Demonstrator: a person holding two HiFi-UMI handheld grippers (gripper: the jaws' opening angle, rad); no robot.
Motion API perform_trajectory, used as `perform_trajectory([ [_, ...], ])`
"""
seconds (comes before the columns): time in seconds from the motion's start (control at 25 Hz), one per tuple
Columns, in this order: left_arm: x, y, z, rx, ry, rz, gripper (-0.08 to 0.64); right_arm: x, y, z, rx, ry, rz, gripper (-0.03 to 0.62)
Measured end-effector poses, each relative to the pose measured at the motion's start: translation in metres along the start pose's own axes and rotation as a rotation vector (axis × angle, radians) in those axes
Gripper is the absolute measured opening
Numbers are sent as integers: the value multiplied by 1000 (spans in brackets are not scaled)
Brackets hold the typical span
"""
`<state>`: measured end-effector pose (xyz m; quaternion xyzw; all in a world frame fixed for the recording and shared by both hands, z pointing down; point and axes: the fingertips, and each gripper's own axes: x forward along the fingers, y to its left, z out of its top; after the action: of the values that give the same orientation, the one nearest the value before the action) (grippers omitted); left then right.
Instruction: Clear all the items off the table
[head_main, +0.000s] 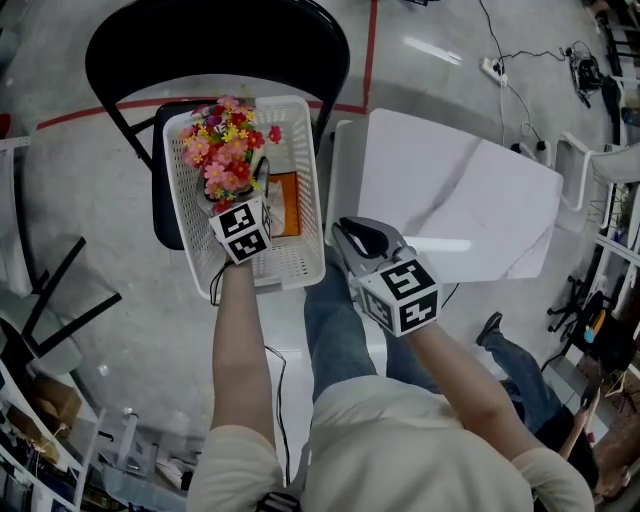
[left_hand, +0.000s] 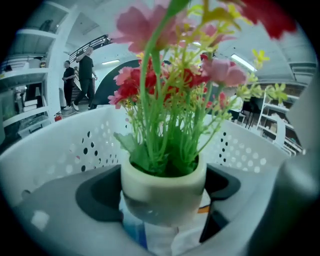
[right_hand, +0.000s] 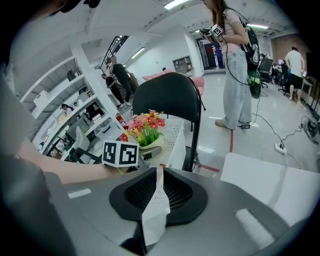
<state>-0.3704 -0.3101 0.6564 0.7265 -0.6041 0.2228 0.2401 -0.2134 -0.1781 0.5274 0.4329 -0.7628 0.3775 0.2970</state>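
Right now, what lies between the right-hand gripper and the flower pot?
The white basket's side wall and the left gripper, clamped on the flower pot; the head view shows it.

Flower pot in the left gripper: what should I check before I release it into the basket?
1. Grip: ok. The left gripper has its jaws pressed on both sides of the flower pot.
2. Pot upright: ok.
3. Pot inside the basket walls: ok.
4. Pot base resting on something: cannot tell, the base is hidden.
5. Flat landing spot: not ok. A blue-and-white packet lies right beneath, so the pot may tip.
6. Other hand clear: ok. The right gripper is shut on a paper scrap, off to the side of the basket.
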Motion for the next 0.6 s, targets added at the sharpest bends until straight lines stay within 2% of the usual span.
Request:
perform_trajectory([
  [0.48,28,9,-29,23,45,31,500,6,-7,-12,20,13,-8,41],
  [0.6,32,6,-32,30,49,20,500,6,-9,-15,28,15,-12,41],
])
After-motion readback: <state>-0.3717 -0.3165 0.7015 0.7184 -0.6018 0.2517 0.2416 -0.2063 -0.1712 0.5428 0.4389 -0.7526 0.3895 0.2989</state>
